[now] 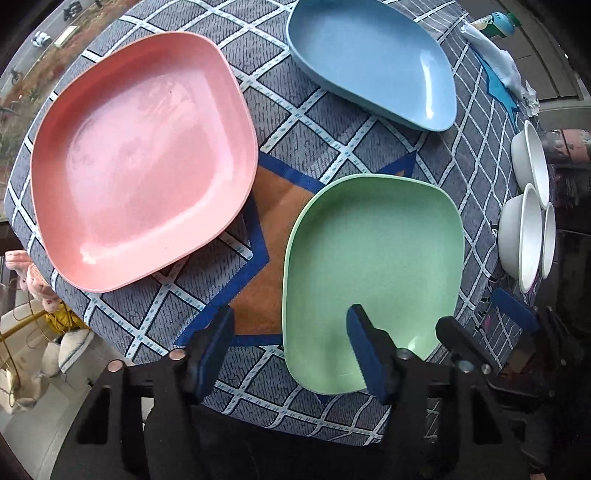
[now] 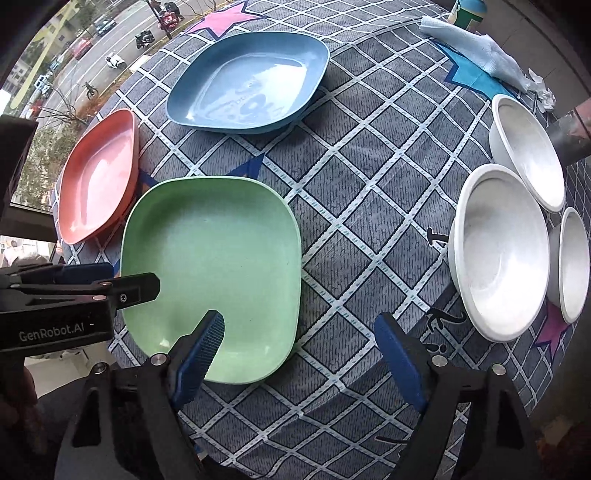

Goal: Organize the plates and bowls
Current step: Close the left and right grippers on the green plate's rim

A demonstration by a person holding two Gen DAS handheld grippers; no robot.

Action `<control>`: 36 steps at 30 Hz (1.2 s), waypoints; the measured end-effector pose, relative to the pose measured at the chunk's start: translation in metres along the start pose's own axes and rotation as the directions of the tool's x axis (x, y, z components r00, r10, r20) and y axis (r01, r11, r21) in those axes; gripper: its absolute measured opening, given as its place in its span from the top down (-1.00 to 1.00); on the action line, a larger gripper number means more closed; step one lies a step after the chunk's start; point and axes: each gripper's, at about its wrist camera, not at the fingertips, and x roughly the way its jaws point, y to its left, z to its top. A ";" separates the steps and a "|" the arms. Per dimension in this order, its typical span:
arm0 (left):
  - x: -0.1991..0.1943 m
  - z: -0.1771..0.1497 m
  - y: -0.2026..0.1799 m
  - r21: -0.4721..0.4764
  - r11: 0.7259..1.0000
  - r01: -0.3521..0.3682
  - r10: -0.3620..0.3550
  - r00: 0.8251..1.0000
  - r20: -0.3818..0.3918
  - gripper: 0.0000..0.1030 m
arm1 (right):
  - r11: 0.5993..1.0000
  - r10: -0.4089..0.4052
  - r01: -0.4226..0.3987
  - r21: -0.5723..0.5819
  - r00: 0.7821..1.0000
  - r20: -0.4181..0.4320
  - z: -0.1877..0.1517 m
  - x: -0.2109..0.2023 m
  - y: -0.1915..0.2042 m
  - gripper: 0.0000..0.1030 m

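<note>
Plates pink, blue, green; bowls (white) w/ nothing inside.

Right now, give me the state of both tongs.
Left tongs: open, straddling the near edge of the green plate, not gripping it.
Right tongs: open, empty, one finger over the green plate.

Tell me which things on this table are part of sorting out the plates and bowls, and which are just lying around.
Part of the job:
- pink plate
- blue plate
- green plate
- three white bowls, grouped at the right edge

Just lying about:
- light blue cloth
- crumpled paper scrap
- green and blue container at the far edge
- patterned tablecloth
</note>
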 end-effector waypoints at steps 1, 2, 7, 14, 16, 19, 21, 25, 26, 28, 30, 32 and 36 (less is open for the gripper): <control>0.001 0.000 0.000 0.005 1.000 -0.004 0.004 1.000 -0.001 -0.28 | 1.000 -0.005 0.005 -0.004 1.000 -0.004 0.001 0.002 0.001 -0.63; 0.002 -0.001 -0.002 0.013 1.000 -0.013 0.013 1.000 0.000 -0.28 | 1.000 -0.012 0.012 -0.011 1.000 -0.010 0.003 0.006 0.002 -0.48; 0.005 0.003 -0.008 0.041 0.998 -0.047 0.047 0.999 0.003 -0.28 | 1.000 0.016 -0.016 -0.005 0.998 -0.054 0.011 0.024 0.010 -0.35; 0.008 0.016 -0.005 0.048 0.998 -0.036 0.037 0.999 -0.008 -0.28 | 0.997 0.062 -0.056 0.061 0.994 -0.089 0.020 0.046 0.008 -0.35; 0.007 0.021 -0.005 0.055 0.998 -0.040 0.041 0.999 -0.005 -0.28 | 0.996 0.062 -0.054 0.074 0.993 -0.097 0.024 0.053 0.009 -0.35; 0.009 0.025 -0.009 0.075 0.996 -0.049 0.049 0.999 -0.008 -0.21 | 0.996 0.058 -0.050 0.075 0.994 -0.097 0.044 0.062 0.016 -0.35; 0.009 0.028 -0.011 0.089 0.995 -0.052 0.053 0.999 -0.009 -0.19 | 0.997 0.060 -0.054 0.062 0.994 -0.092 0.048 0.063 0.019 -0.15; 0.008 0.034 -0.019 0.136 0.988 -0.066 0.068 0.998 -0.008 0.31 | 0.997 0.070 -0.067 0.030 0.993 -0.095 0.061 0.059 0.034 0.54; 0.008 0.035 -0.020 0.143 0.987 -0.068 0.070 0.997 -0.010 0.31 | 0.997 0.071 -0.068 0.030 0.992 -0.103 0.062 0.060 0.037 0.54; 0.004 0.041 -0.027 0.149 0.986 -0.068 0.071 0.997 -0.014 0.36 | 0.997 0.069 -0.066 0.031 0.992 -0.104 0.062 0.059 0.041 0.54; 0.003 0.044 -0.028 0.147 0.987 -0.069 0.072 0.997 -0.017 0.44 | 0.996 0.078 -0.074 0.043 0.991 -0.107 0.061 0.060 0.042 0.54; 0.003 0.039 -0.024 0.153 0.985 -0.075 0.078 0.997 -0.013 0.45 | 0.996 0.083 -0.078 0.054 0.991 -0.109 0.057 0.058 0.037 0.63; -0.003 0.041 -0.036 0.188 0.977 -0.100 0.100 0.995 0.005 0.45 | 0.994 0.095 -0.087 0.071 0.988 -0.119 0.047 0.058 0.029 0.62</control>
